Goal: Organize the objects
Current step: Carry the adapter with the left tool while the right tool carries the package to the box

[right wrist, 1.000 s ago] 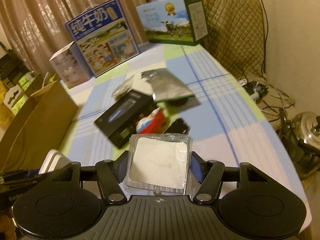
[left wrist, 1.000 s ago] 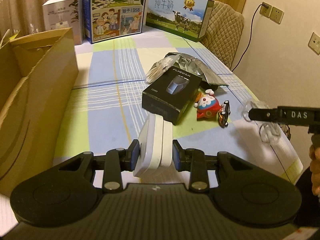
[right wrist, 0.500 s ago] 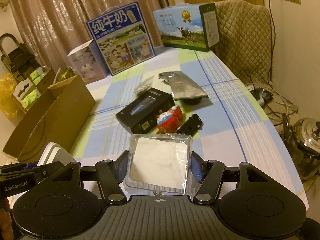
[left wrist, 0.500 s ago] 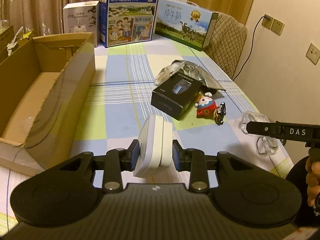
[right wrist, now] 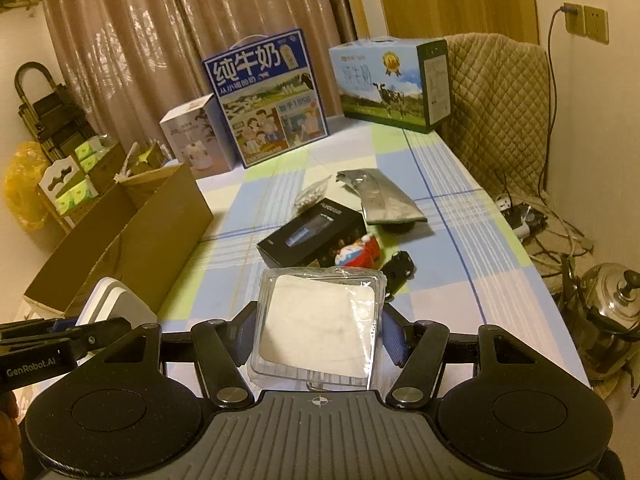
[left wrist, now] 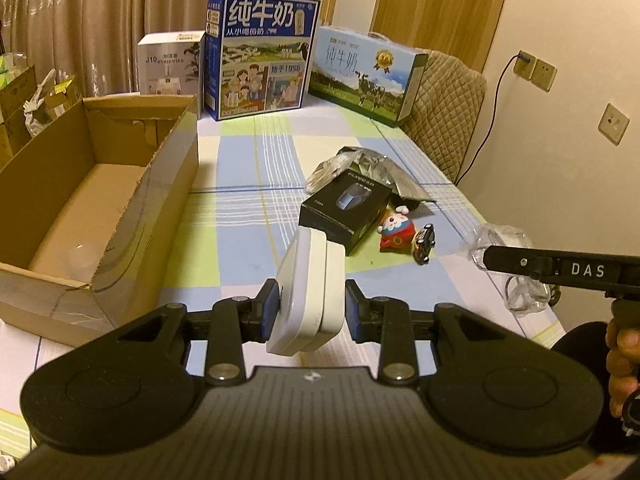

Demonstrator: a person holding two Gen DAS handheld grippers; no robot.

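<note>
Checked tablecloth below, both grippers are loaded: left gripper clamps a white case, right gripper a clear packet. Swing each over the cardboard box, then release low.

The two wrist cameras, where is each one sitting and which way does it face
Left wrist: sits on the left gripper, looks along the table; jaws clamp a white device, right gripper's finger and a hand at right edge.
Right wrist: sits on the right gripper, faces the same way; holds a clear plastic pack, left gripper at lower left.
Shared: cardboard box, black box, both milk cartons.
</note>
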